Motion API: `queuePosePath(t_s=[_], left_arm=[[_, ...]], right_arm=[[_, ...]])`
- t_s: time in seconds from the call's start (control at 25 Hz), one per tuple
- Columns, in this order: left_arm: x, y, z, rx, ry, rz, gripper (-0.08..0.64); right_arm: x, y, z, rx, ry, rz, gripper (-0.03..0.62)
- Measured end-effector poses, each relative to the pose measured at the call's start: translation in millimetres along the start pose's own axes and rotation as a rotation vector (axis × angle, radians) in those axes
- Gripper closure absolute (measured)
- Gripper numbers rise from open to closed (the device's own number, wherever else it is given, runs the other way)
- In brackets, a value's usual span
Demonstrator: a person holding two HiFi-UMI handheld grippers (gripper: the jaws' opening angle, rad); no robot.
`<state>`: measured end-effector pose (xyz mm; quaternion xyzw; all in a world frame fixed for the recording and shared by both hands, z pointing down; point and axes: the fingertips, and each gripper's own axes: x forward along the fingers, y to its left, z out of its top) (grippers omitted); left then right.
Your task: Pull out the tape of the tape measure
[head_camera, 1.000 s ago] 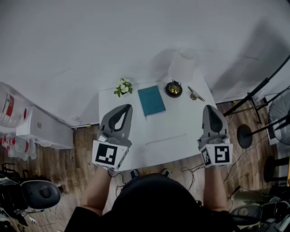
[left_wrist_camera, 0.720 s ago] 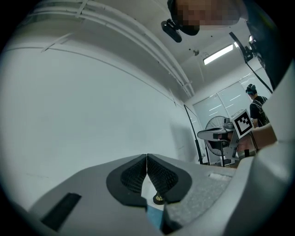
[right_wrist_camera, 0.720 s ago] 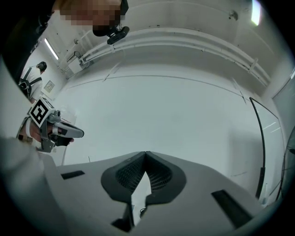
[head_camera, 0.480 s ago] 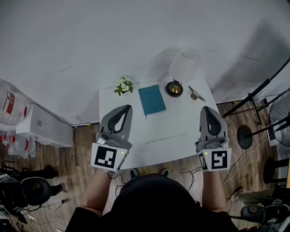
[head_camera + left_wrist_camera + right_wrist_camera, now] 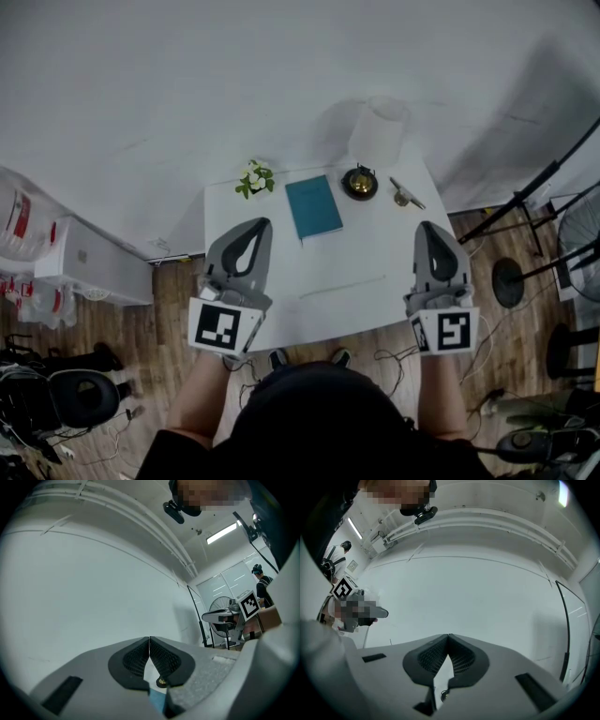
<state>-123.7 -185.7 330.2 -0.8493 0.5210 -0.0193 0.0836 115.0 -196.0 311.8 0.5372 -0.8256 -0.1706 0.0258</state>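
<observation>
Reaching has not begun. The left gripper [image 5: 259,223] and right gripper [image 5: 431,226] hang on the person's side of the teal book [image 5: 313,207], both clenched on nothing. The tape measure [image 5: 359,183] (seemingly the round dark-and-brass thing) sits just right of the book, untouched. Next: part the jaws, steady its case, pinch the tape's end.

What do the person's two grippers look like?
The left gripper and right gripper match: grey, tapering shells with a teardrop-shaped opening and black ribbed pads inside the jaws. Each carries a white cube with black square markers at the back. The forearms are unsleeved.
</observation>
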Motion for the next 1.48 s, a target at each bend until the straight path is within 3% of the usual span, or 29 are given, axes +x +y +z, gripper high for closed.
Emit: queuePosePath(t_s=[1.48], left_arm=[[17,-14,-14,-0.007,0.040,0.032,0.554]], right_arm=[[3,-21,-20,0.013,0.018,0.028,0.589]])
